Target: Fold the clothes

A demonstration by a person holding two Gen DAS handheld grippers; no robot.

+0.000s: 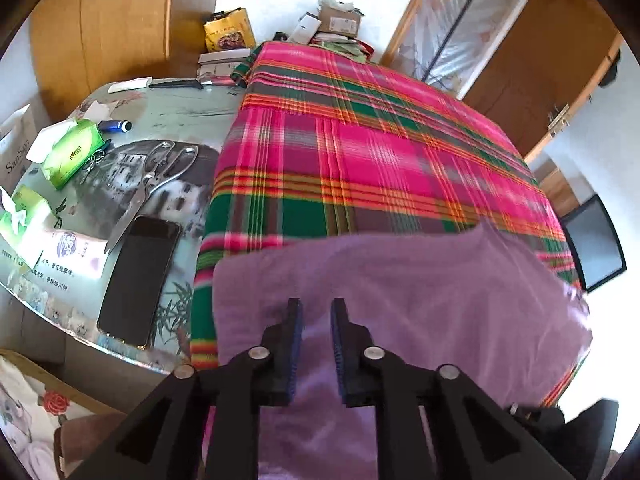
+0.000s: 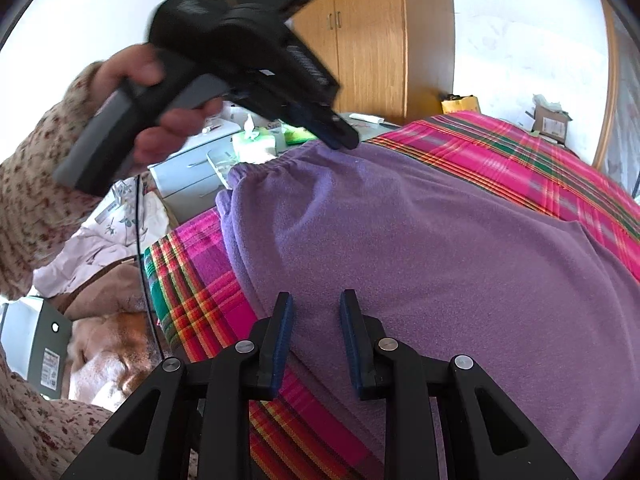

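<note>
A purple fleece garment [image 2: 440,260] with a gathered elastic waistband lies flat on a pink, green and orange plaid cloth [image 1: 360,152] that covers the right part of a table; much of the plaid beyond the garment is bare, running up to boxes stacked at the far end. To the left of the plaid edge, the glass tabletop [image 1: 192,112] is crowded: kitchen shears [image 1: 160,176], a dark smartphone [image 1: 140,280] lying just beside the plaid border near the table's near edge, green tissue packs [image 1: 72,152], a blue lighter [image 1: 116,126] and a black-handled knife [image 1: 180,85]. The left gripper [image 1: 316,308] hangs over the near left part of the garment, its blue-padded fingers a narrow gap apart with only the cloth's flat surface seen between them and nothing pinched. In the right wrist view the same tool, blurred, is in the person's left hand [image 2: 160,120] in a floral sleeve, its tips at the waistband edge. The right gripper [image 2: 316,304] stands partly open over the garment's near edge where it meets the plaid, and holds nothing. Legible writing is scant: "SamSa…" on a white box [image 1: 16,152] at the left; Chinese print on a tissue pack is too small to read.
</note>
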